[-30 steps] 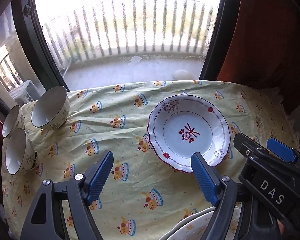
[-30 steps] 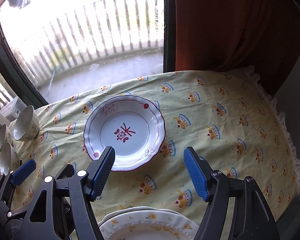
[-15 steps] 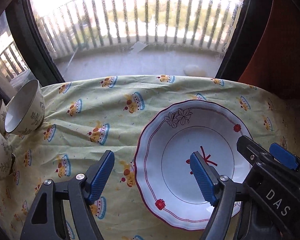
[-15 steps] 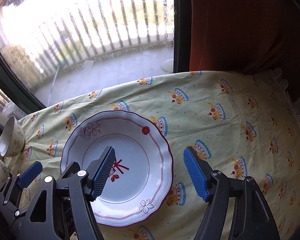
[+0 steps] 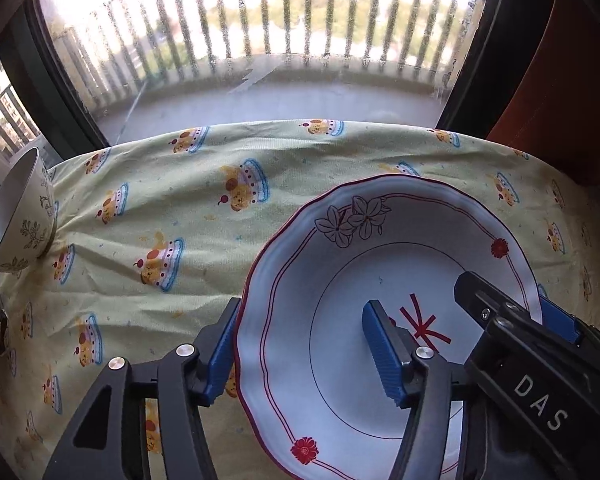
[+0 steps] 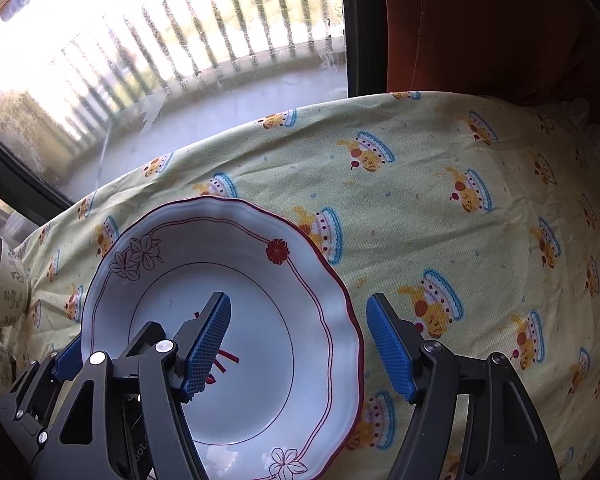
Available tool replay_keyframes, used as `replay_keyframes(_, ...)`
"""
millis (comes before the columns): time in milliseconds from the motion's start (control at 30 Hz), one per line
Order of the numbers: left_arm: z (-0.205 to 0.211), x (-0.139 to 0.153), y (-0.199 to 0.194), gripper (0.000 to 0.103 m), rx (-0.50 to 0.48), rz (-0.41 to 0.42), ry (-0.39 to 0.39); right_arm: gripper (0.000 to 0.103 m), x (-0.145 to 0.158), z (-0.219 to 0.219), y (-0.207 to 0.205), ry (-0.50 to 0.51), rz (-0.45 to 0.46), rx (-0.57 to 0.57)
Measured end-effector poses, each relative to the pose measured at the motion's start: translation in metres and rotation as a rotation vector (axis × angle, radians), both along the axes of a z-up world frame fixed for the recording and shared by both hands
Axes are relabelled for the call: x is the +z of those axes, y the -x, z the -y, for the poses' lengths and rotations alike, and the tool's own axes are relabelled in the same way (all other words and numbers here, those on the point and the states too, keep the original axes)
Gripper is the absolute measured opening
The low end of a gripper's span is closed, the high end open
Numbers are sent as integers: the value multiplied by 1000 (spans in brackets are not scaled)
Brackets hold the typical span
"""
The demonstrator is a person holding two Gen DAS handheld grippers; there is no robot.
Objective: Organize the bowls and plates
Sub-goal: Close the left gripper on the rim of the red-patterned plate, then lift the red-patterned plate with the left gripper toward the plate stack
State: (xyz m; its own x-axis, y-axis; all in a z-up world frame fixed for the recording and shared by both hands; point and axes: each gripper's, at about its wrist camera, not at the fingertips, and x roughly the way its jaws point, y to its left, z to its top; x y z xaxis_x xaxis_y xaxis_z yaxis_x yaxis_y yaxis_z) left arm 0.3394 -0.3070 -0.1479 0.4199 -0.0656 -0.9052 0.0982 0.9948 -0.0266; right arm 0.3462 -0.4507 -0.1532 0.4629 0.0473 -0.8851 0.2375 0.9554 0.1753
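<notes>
White plate (image 5: pixel 340 288) rim btwn both grippers' open fingers

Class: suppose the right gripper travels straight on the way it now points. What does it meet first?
Probably the plate: the right gripper straddles its right rim, fingers open. Beyond lies only tablecloth. Depth is uncertain.

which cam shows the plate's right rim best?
Right wrist: the plate shows its right rim unbroken, running between the open right gripper's fingers. In the left wrist view the right gripper's body covers that rim; the left gripper straddles the left rim.
</notes>
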Motion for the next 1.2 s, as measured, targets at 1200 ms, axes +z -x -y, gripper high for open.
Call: replay_keyframes(1200,-72,-3,70,56,41,-70,31,51,-2,-61,59,17,-73,159)
